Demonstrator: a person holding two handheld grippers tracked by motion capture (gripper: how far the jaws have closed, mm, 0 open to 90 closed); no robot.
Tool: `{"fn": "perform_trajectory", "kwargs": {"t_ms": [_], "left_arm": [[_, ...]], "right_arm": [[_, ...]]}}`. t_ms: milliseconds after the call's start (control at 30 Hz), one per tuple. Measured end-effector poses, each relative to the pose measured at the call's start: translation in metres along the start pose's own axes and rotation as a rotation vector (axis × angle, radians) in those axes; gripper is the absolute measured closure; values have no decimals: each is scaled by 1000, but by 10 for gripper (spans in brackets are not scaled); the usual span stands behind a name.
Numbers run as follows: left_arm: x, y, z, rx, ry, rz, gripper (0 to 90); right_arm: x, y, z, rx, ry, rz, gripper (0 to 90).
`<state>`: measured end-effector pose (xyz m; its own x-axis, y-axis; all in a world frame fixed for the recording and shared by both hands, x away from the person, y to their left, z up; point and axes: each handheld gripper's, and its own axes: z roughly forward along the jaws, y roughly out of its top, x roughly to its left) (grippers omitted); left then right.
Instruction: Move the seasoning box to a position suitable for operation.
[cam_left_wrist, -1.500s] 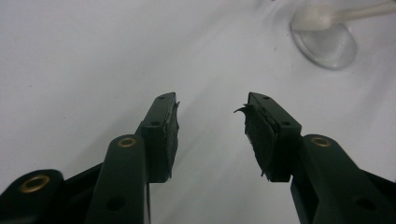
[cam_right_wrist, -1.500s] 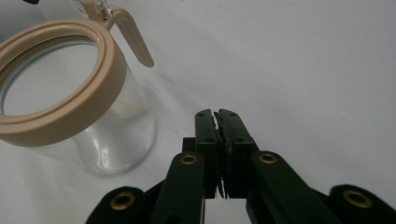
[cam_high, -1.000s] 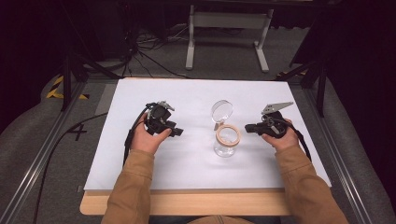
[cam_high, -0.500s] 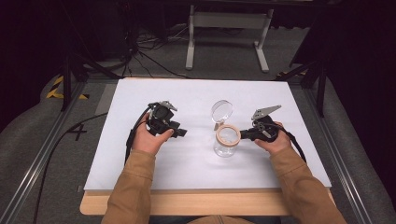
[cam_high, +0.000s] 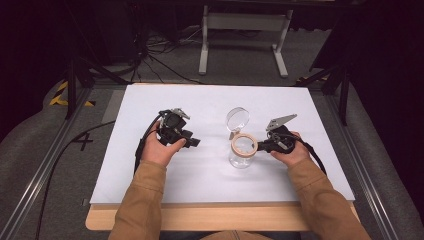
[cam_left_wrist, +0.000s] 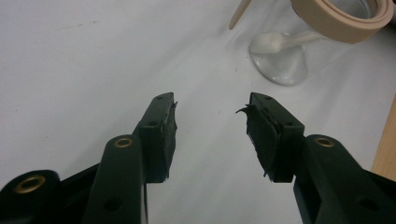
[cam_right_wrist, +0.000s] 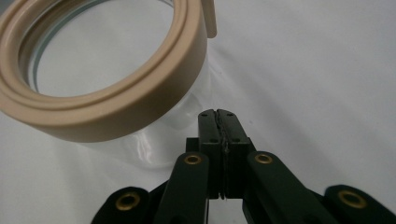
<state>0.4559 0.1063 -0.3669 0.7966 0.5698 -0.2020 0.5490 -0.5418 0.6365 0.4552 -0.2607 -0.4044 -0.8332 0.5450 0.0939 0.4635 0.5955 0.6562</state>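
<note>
From above, a clear jar (cam_high: 242, 152) with a tan rim stood mid-counter (cam_high: 150, 175), its lid (cam_high: 237, 119) swung open. The left tool (cam_left_wrist: 210, 126) gaped wide, empty. The right tool (cam_right_wrist: 218, 122), pressed closed on nothing, sat just beside the jar's glass wall.

I'm seeing the jar (cam_high: 242, 151) standing mid-bench (cam_high: 210, 175), its lid (cam_high: 237, 119) tipping up behind it. My right tongs (cam_high: 261, 146) are sitting just beside its right; my left tongs (cam_high: 195, 143) are resting well apart, leftward.

A black "4" is marked on the grey floor (cam_high: 30, 165) left of the table.
</note>
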Motion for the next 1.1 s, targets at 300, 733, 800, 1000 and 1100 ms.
{"fn": "perform_trajectory", "kwargs": {"t_ms": [300, 733, 800, 1000, 1100], "left_arm": [[1, 4, 4, -1, -11, 6, 528], [0, 11, 10, -6, -28, 20, 530], [0, 12, 10, -8, -28, 26, 530], [0, 14, 11, -11, -28, 23, 530], [0, 14, 10, -16, -19, 26, 530]], "right_arm": [[8, -1, -2, 29, 28, -29, 895], [24, -3, -3, 65, 62, -75, 895], [25, -4, -2, 71, 68, -73, 895], [27, -5, -1, 85, 73, -74, 894], [26, -5, -3, 83, 67, -60, 894]]}}
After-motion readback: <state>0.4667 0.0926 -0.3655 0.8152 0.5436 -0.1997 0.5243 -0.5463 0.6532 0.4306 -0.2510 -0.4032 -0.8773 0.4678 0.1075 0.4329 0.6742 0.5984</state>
